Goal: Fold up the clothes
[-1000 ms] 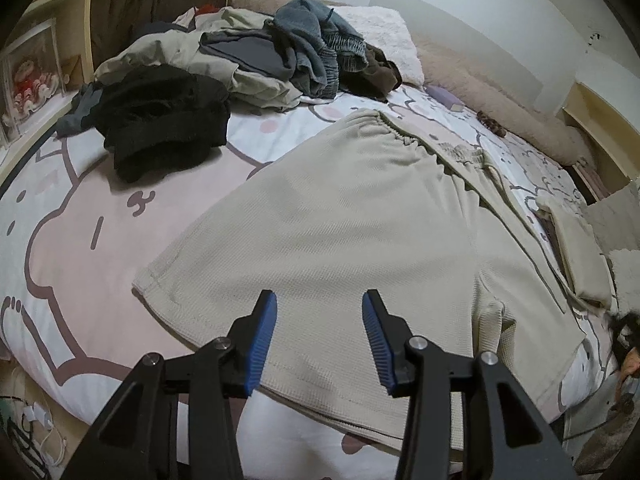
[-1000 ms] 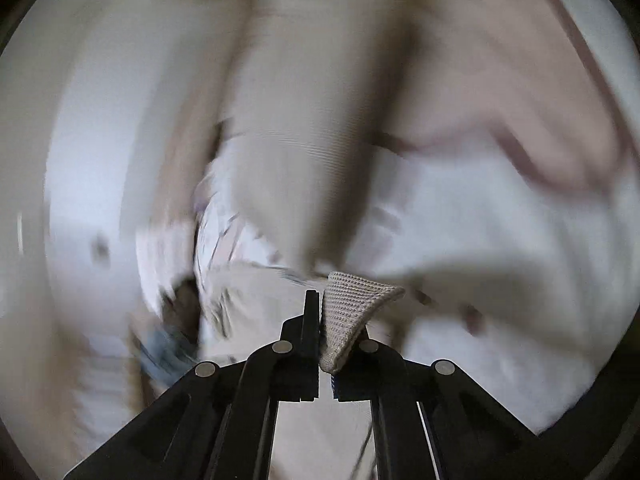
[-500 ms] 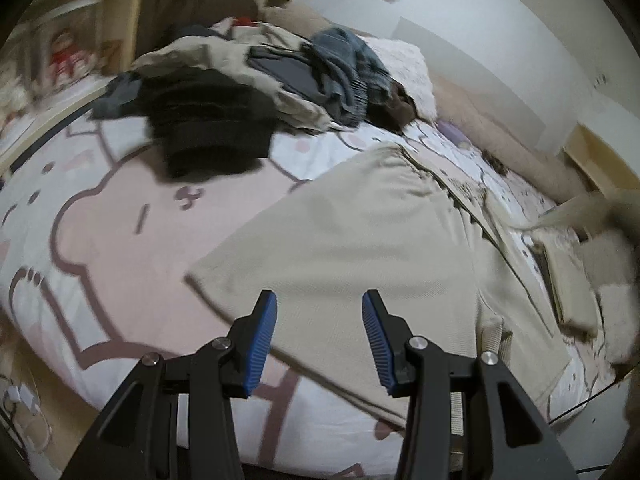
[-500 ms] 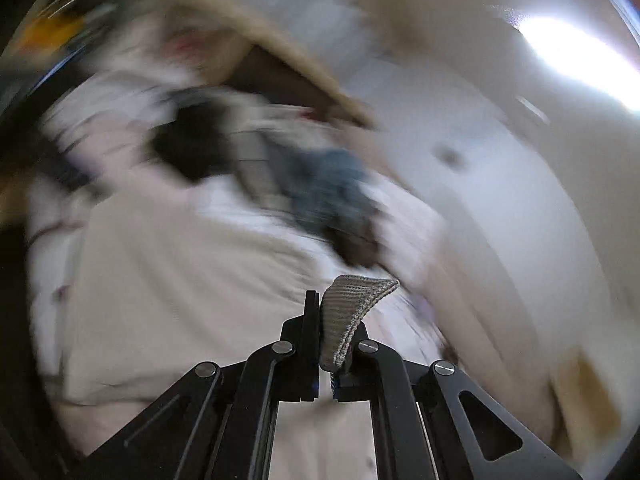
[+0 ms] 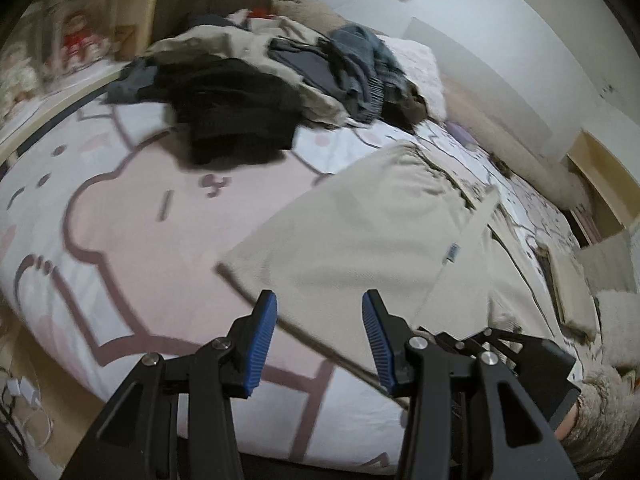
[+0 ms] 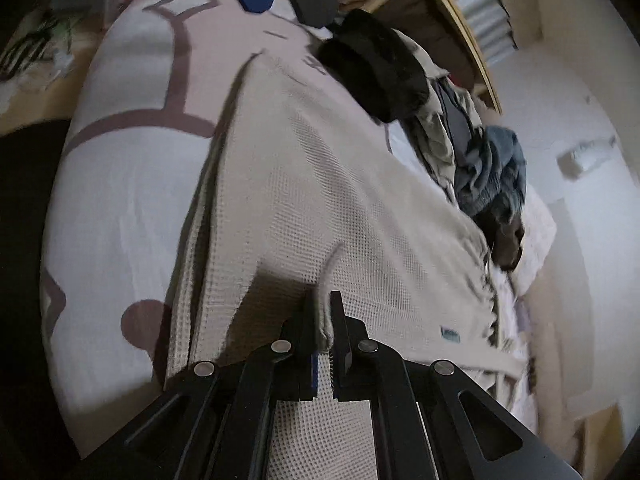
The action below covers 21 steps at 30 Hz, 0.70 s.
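Here the right gripper (image 6: 323, 312) pinches the beige shorts (image 6: 328, 208); left gripper (image 5: 319, 320) gapes.

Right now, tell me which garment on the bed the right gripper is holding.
The beige waffle garment, spread flat apart from the pile; the right gripper pinches its edge.

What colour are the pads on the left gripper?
Blue pads, ribbed; clearest in the left wrist view.

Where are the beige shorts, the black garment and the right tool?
beige shorts (image 5: 360, 240), left wrist view, flat middle of the fabric.
black garment (image 5: 236, 120), left wrist view, centre of the dark heap.
right tool (image 6: 323, 316), right wrist view, between the tips, shut on shorts fabric.
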Tool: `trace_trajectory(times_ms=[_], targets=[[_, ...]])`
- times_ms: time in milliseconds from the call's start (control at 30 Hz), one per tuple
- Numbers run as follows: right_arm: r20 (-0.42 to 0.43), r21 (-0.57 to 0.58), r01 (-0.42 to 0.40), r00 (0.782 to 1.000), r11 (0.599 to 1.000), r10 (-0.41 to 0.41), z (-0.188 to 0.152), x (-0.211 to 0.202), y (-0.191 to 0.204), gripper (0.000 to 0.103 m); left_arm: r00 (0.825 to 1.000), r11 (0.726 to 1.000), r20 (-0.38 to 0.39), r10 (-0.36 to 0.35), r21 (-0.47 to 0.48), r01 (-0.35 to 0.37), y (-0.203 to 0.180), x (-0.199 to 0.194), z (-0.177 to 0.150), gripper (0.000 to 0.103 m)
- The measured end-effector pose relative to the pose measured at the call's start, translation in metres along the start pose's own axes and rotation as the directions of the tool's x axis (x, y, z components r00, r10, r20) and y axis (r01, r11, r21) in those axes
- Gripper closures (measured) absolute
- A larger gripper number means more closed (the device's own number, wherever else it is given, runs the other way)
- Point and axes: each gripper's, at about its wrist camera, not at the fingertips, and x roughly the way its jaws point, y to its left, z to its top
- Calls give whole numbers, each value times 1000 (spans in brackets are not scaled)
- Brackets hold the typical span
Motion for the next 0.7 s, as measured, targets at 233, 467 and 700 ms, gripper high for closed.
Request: trace_trajectory(times_ms=[233,467,700], targets=[[170,306,-75,985,949,23,-18,-70,-49,23,994,990,-61,-92,104,98,-41,16,-3,52],[116,570,-22,992,822,-54,-79,-104,-101,23,967,967,-202,-158,167,193,-81,58,-18,49],[-27,770,106,991,629,-133,-147,-122,-148,23,965,960,-260,-9,268,81,-99,92,-32,65]])
